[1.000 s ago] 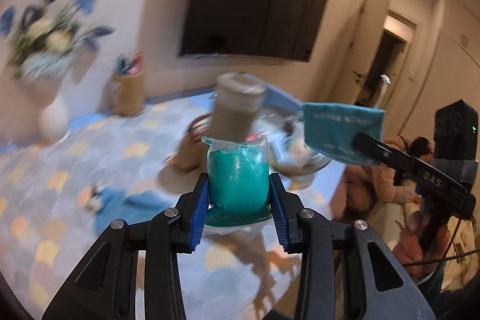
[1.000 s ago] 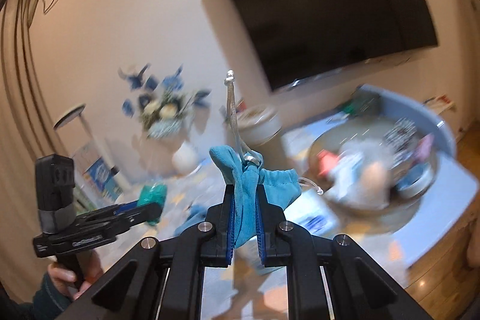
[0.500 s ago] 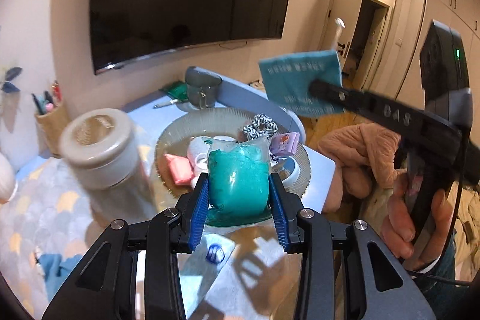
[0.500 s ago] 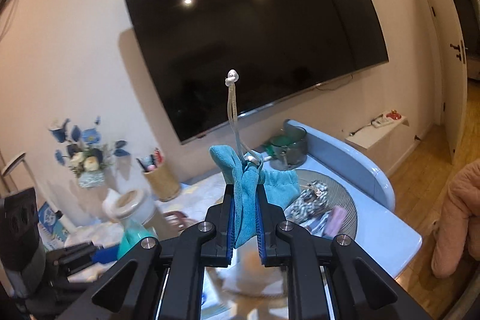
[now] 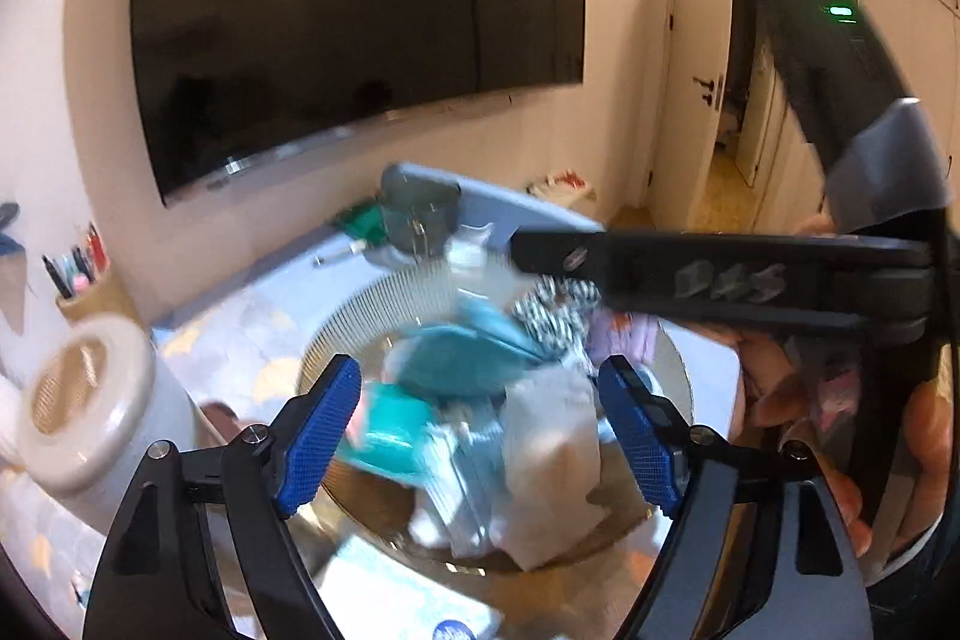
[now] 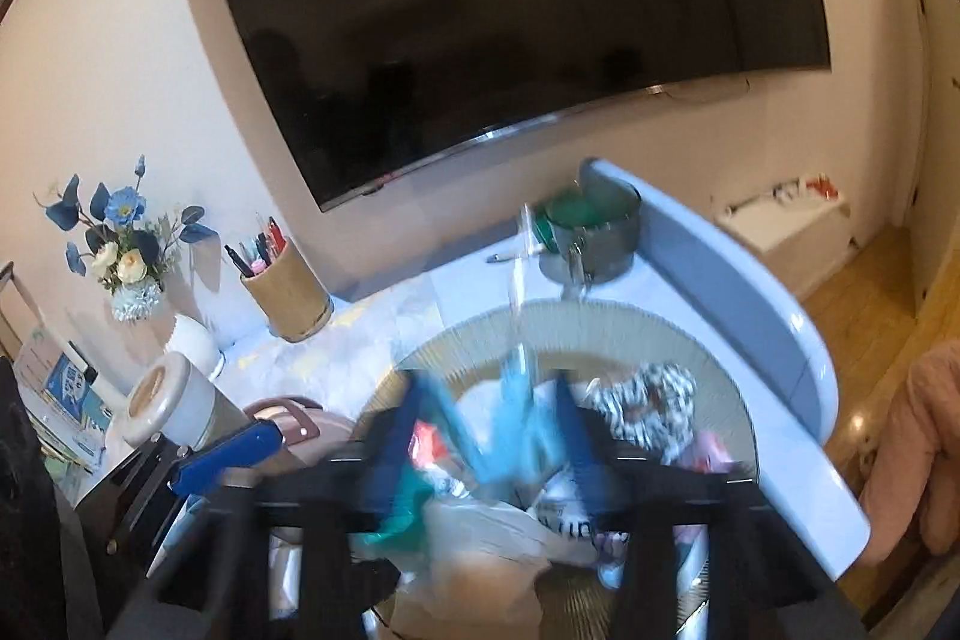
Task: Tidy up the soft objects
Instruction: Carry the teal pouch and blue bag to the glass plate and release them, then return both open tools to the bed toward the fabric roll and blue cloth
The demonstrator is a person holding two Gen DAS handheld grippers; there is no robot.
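Since the earlier frame both grippers have been carried from the open table over the tray (image 5: pixel 384 304) at its far right corner, and both loads have been let go. The left gripper (image 5: pixel 480 430) is opening, nothing pressed between its pads; the green bag (image 5: pixel 390 430) is seen dropping into the tray. Beyond, the right gripper (image 6: pixel 486 436) is opening, the blue pouch (image 6: pixel 516 430) falling loose between its jaws. Two soft items are judged delivered.

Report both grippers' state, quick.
Left gripper: jaws opening, empty; teal pouch dropping clear.
Right gripper: jaws opening; blue cloth between them, blurred, apparently released.
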